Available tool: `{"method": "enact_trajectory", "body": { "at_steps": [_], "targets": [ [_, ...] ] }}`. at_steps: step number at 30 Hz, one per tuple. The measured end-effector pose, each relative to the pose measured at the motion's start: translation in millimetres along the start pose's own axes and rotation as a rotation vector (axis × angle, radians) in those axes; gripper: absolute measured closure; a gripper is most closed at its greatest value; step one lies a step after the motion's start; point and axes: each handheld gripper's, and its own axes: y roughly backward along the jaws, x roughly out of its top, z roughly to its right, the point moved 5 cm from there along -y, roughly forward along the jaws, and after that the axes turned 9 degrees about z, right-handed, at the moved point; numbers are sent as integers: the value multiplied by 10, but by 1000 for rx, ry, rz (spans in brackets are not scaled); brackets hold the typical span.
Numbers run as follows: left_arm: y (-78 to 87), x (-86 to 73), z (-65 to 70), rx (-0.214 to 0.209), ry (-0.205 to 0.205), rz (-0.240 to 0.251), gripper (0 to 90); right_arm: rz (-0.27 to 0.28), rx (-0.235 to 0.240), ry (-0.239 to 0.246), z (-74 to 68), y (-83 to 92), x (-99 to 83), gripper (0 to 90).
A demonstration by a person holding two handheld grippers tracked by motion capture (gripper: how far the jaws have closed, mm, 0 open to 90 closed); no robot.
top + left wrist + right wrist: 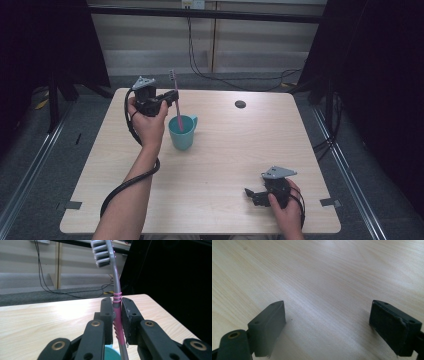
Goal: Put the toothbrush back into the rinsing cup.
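On the left of the high view, the left gripper [171, 96] pinches the toothbrush [176, 102] around the pink grip section of its handle, with the bristle head up and the lower end of the handle reaching down into the teal cup [182, 132] that stands just beside the hand on the table [220, 165]. In the left gripper view the two black pads press against the handle [117, 315] from either side, and the brush leans a little rather than standing true. The step in hand looks like placing the brush into the cup or lifting it out; either way, it pays to keep the handle centred over the cup's mouth, move straight along the handle's line so the lower end does not drag the rim and tip the light cup, and let go only once the brush rests against the inner wall. Farther right, a small dark round spot [240, 104] sits on the tabletop, well apart from the cup. At the right, the right gripper [254, 195] rests low near the table's front edge with its jaws spread wide over bare wood, holding nothing. Counted: one toothbrush, one cup, two grippers, one table.
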Motion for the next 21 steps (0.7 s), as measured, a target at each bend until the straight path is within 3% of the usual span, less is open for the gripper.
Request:
{"method": "enact_trajectory", "body": {
  "at_steps": [21],
  "targets": [
    [-171,-132,-97,18,-11,1,804,-1,1,-1,-1,1,0,129]
  ]
}}
